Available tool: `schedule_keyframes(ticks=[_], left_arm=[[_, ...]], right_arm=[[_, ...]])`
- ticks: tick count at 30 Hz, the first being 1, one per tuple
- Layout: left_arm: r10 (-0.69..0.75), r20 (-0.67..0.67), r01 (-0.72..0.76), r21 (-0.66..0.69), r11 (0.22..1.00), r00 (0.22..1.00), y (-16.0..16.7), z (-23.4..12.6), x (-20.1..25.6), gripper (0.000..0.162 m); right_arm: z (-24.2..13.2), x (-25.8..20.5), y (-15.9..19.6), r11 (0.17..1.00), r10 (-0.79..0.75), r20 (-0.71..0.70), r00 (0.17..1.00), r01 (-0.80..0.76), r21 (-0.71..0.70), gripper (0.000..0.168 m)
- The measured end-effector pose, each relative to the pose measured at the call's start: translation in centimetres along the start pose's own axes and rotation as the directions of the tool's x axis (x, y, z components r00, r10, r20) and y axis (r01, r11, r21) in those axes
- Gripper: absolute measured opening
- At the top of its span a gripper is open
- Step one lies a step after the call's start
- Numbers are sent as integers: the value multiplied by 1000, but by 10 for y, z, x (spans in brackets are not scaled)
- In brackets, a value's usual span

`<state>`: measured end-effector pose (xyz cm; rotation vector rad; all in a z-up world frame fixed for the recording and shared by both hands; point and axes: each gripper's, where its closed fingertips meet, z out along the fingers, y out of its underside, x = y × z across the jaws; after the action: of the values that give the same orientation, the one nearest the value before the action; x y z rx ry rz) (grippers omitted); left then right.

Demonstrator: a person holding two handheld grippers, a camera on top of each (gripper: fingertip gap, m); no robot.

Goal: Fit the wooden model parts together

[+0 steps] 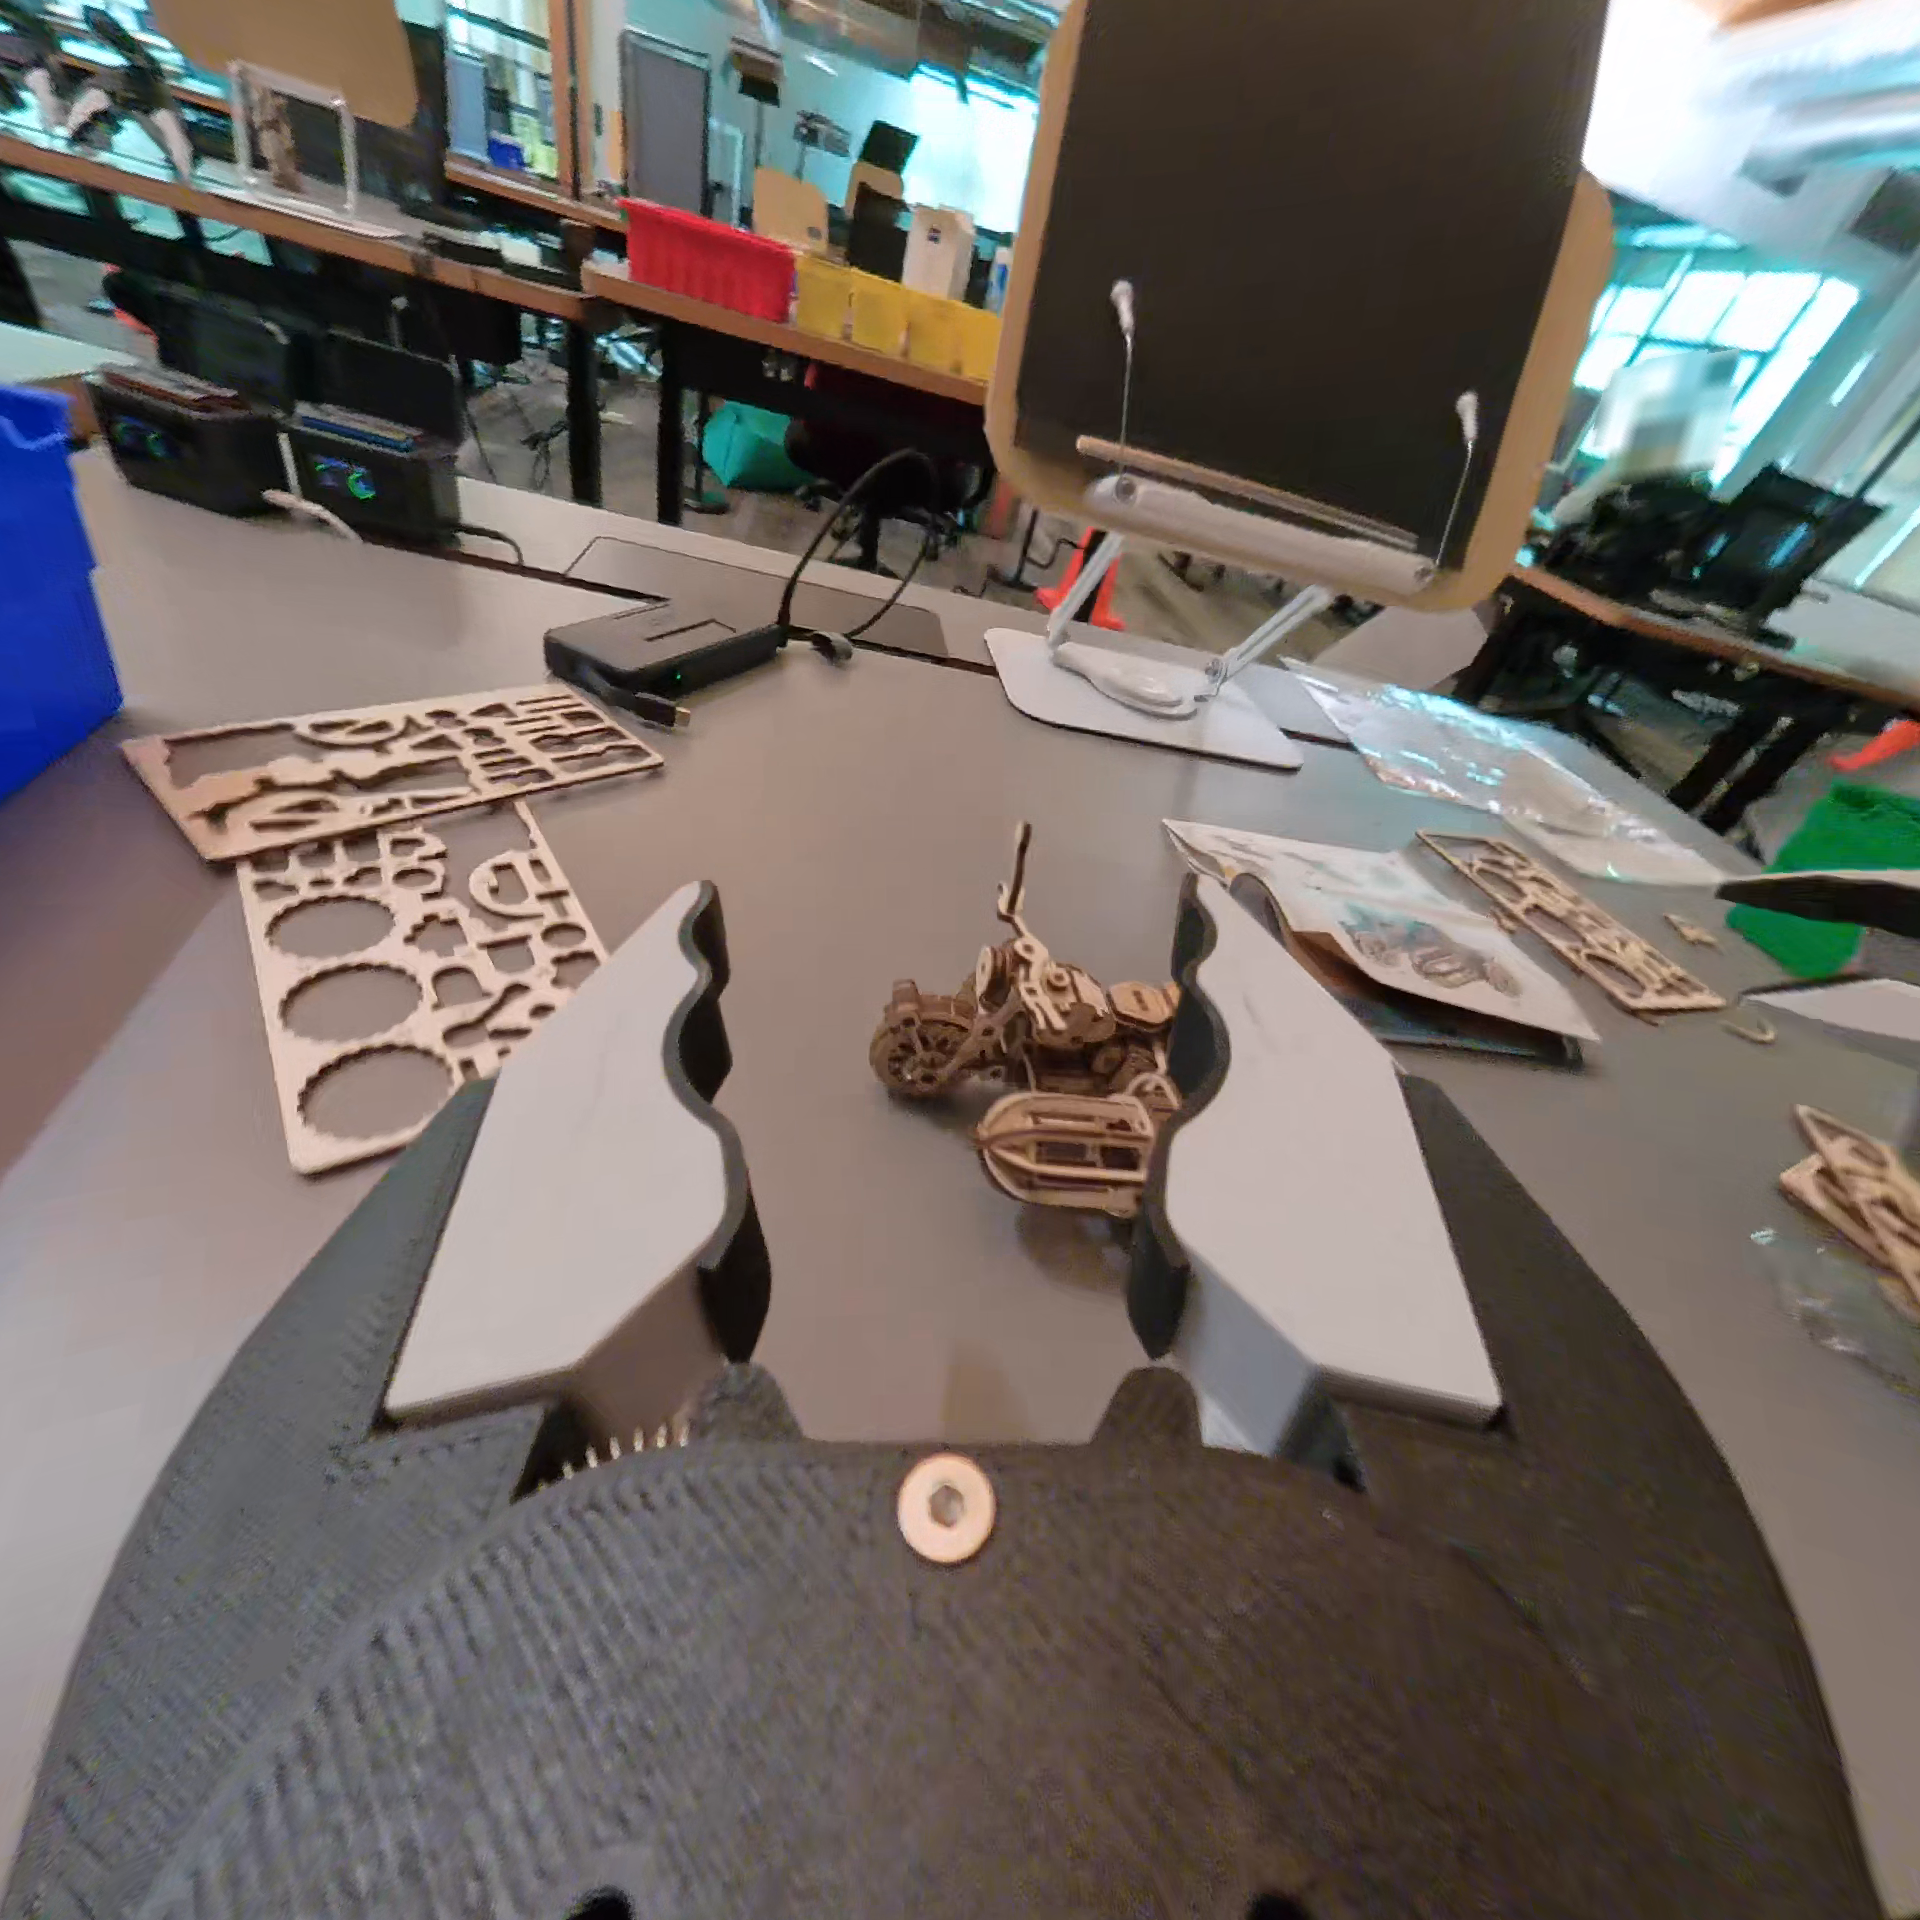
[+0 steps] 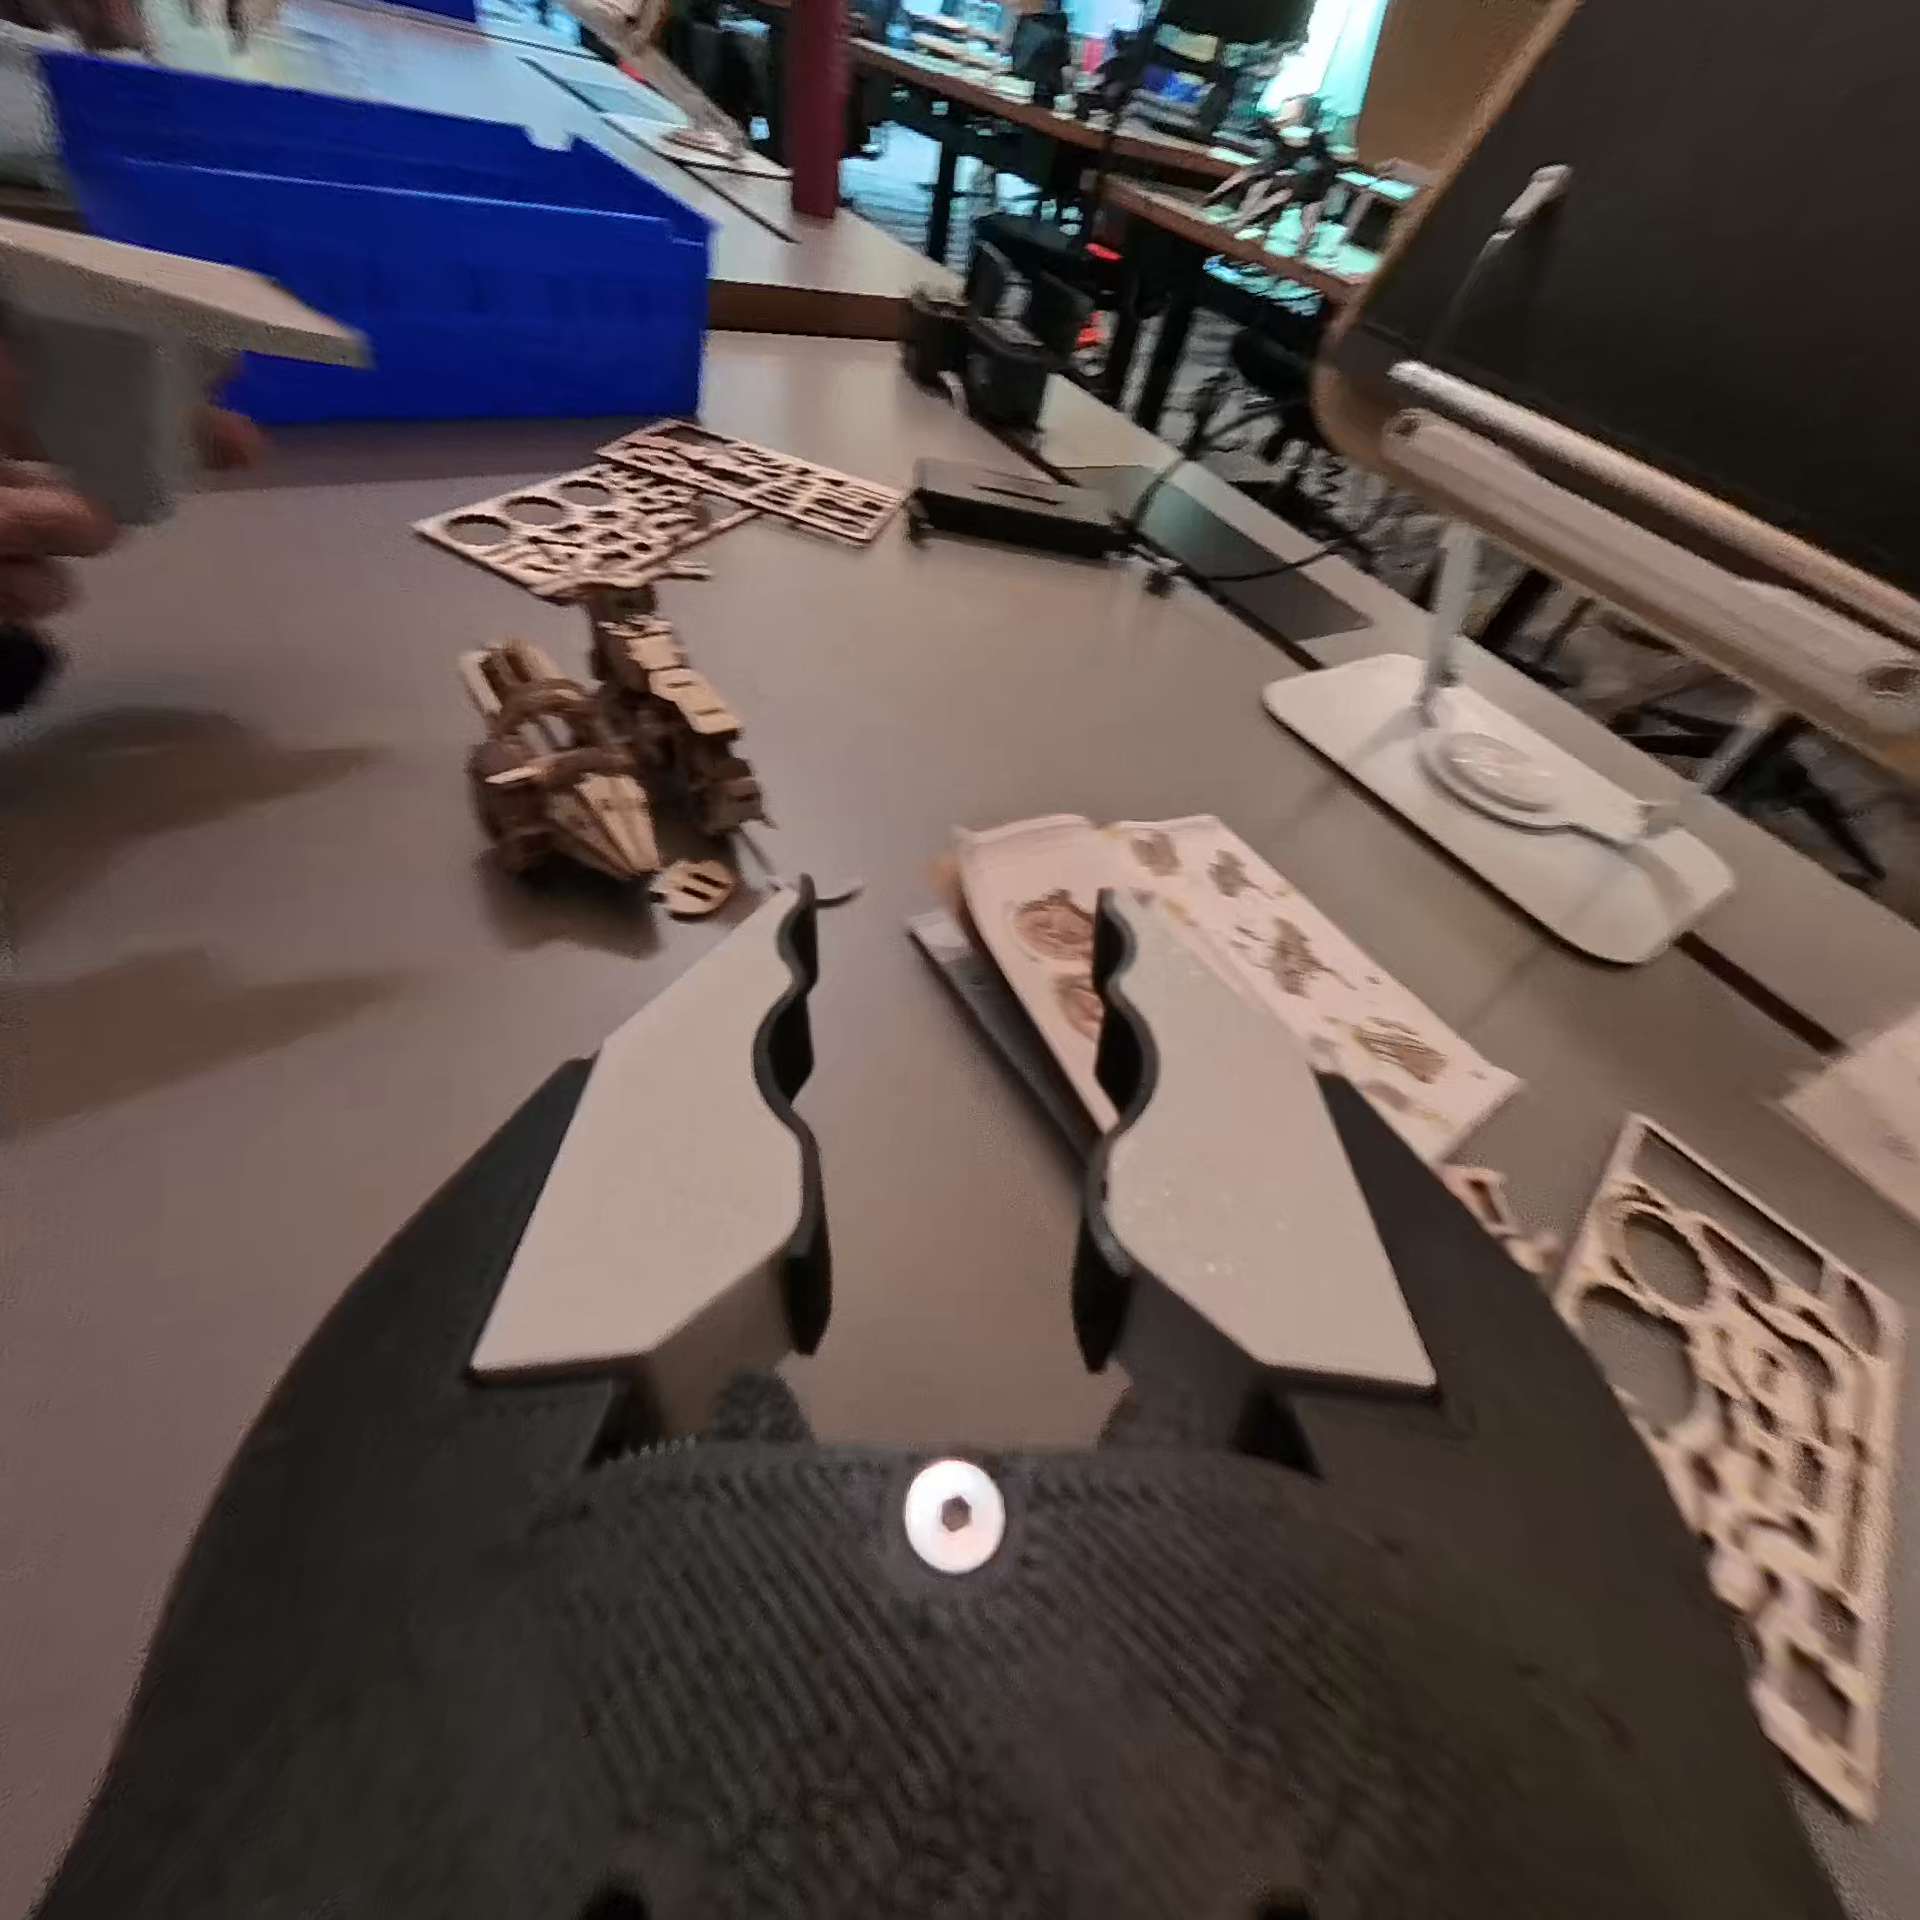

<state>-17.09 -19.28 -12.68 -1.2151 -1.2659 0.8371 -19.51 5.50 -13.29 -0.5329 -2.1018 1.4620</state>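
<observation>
In the left wrist view, the left gripper (image 1: pixel 951 1039) hangs over the dark grey surface (image 1: pixel 852 810) with its grey fingers (image 1: pixel 613 1122) spread wide and empty. The small laser-cut wooden motorcycle model with a sidecar (image 1: pixel 1029 1023) stands on the surface just beyond the tips and a little right of their centre line, its long axis lying across the fingers, front wheel to the left; the right finger hides its rear end. Two pale punched-out wooden part sheets (image 1: pixel 395 883) lie to the left, and a printed instruction leaflet (image 1: pixel 1382 930) to the right. In the right wrist view, the right gripper (image 2: pixel 956 935) has its fingers parted and likewise holds nothing; it points at the leaflet (image 2: pixel 1247 956), while the model (image 2: pixel 613 758) sits ahead and well to the left — blurred, beside a loose round wooden disc (image 2: pixel 698 885). By my judgement the left gripper is nearer and better lined up; the right would have to swing left.
</observation>
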Motion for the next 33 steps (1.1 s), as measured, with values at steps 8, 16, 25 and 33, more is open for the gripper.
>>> schedule_keyframes(ticks=[8,16,25,33], left_arm=[[-99,-76,98,-17,995,992,-3,11,-5,86],[-38,-127,20,-147,989,991,31,1,15,87],[-75,-101,52,-210,976,992,40,-6,2,87],[-170,-105,139,-252,958,980,50,-3,-7,89]], right_arm=[[63,-70,-17,993,9,289,957,24,-112,46],[126,-101,-26,974,0,467,884,107,-202,45],[160,-112,-20,957,-20,545,838,174,-232,42],[173,-120,-8,932,-83,561,824,263,-248,40]])
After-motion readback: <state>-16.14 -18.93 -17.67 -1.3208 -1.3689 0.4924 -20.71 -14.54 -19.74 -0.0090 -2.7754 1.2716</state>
